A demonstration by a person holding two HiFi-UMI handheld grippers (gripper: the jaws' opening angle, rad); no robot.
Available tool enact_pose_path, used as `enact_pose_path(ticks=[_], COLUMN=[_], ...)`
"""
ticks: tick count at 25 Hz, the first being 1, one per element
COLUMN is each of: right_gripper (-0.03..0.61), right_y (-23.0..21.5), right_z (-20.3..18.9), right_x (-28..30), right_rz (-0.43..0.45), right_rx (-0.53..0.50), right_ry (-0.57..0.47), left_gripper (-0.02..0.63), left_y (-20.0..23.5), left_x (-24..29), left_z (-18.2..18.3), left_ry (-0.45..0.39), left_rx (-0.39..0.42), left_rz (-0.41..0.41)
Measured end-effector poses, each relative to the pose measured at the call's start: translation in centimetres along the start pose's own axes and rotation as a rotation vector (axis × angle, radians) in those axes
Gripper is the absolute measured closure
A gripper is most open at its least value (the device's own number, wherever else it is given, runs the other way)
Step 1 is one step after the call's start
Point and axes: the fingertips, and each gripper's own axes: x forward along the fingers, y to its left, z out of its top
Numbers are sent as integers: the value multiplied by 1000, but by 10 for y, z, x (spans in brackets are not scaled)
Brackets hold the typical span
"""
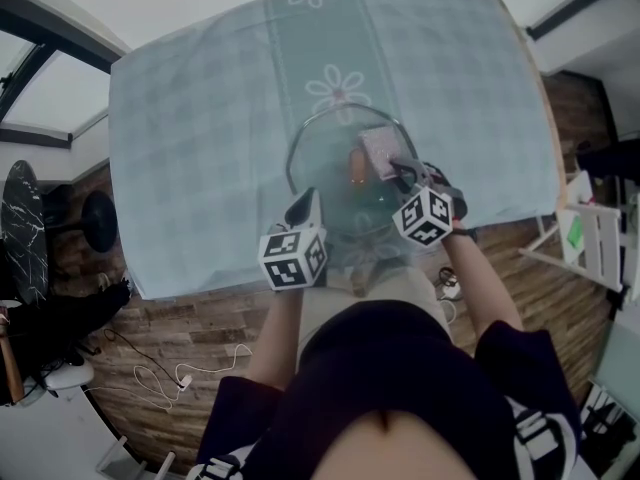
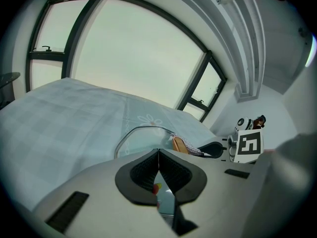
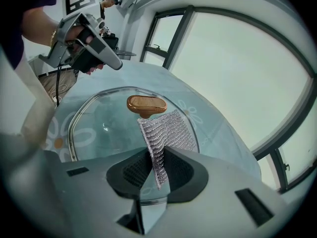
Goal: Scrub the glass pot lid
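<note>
Pale blue flower-print cloth covers desk (image 1: 200,118). Near its front edge lies glass pot lid (image 1: 325,158), wooden knob (image 3: 145,104) up. My right tongs (image 3: 157,157) clamped on grey scrub cloth (image 3: 166,130), which rests on glass beside knob. My left tongs (image 2: 158,151) pressed together at lid's near rim; contact unclear. Marker cubes cover that rim from head view.

A table (image 1: 190,138) under a pale blue checked cloth (image 1: 450,88) printed with daisies — the glass pot lid (image 1: 325,163) lies on it, near the person's edge.

Lid (image 2: 143,140) near rim hidden behind left claw (image 2: 158,155).
</note>
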Motion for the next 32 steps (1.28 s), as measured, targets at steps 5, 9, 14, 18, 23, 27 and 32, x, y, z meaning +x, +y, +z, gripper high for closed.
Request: enact_pose_path(ticks=[5, 9, 14, 18, 23, 27, 32], right_gripper=[501, 500, 500, 500, 500, 500, 500], right_y=[12, 22, 36, 47, 64, 77, 92], right_z=[-6, -8, -12, -15, -16, -17, -14], right_x=[-7, -12, -18, -23, -29, -34, -39], right_rz=[-8, -10, -19, -21, -9, -8, -7], right_rx=[12, 29, 53, 78, 99, 111, 120], right_ry=[11, 16, 23, 33, 42, 49, 53], left_gripper=[612, 612, 611, 612, 612, 612, 612], left_y=[-3, -5, -7, -8, -9, -9, -10], left_x=[-5, -7, -9, -13, -19, -24, -32], left_z=[-3, -4, -6, -8, -11, -13, -18], left_ry=[1, -1, 0, -5, 0, 0, 7], left_rx=[5, 7, 8, 6, 12, 13, 22], left_rz=[-17, -28, -46, -59, -73, -88, -108])
